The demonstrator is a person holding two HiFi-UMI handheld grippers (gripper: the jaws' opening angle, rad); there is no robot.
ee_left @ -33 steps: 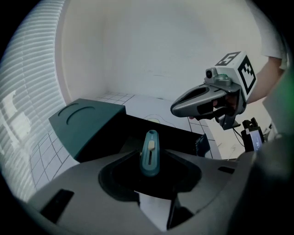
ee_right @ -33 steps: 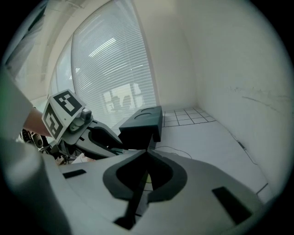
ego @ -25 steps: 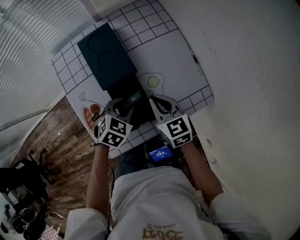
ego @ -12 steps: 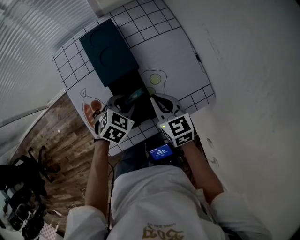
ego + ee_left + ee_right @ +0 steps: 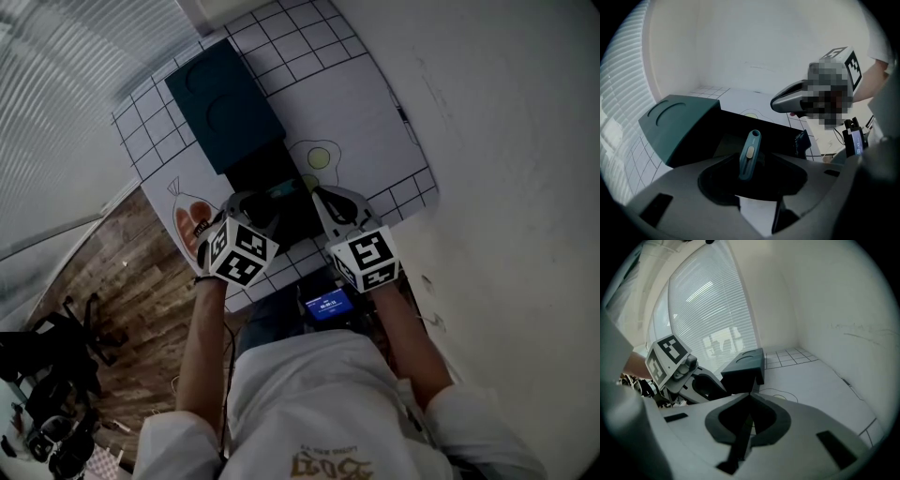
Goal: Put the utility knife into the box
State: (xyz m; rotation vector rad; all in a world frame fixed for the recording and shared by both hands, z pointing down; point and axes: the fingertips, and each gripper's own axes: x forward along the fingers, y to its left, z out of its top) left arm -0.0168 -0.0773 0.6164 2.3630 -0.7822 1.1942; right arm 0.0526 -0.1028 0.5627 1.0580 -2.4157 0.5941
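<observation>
Now, slim teal plastic utility knife [image 5: 750,154] laid inside open dark teal box [image 5: 225,103] on gridded white counter [image 5: 366,103], left hand-held gripper [image 5: 255,208] just widened around it, unclamped, right hand-held gripper [image 5: 750,393] closed, empty.

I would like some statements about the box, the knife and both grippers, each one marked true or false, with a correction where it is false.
1. The box is open; its teal lid does not cover it. True.
2. The left gripper is clamped on the utility knife. False: its jaws stand apart and have just been opening; the knife between them is not pressed.
3. The right gripper has its jaws together. True.
4. The utility knife is red. False: it is teal.
</observation>
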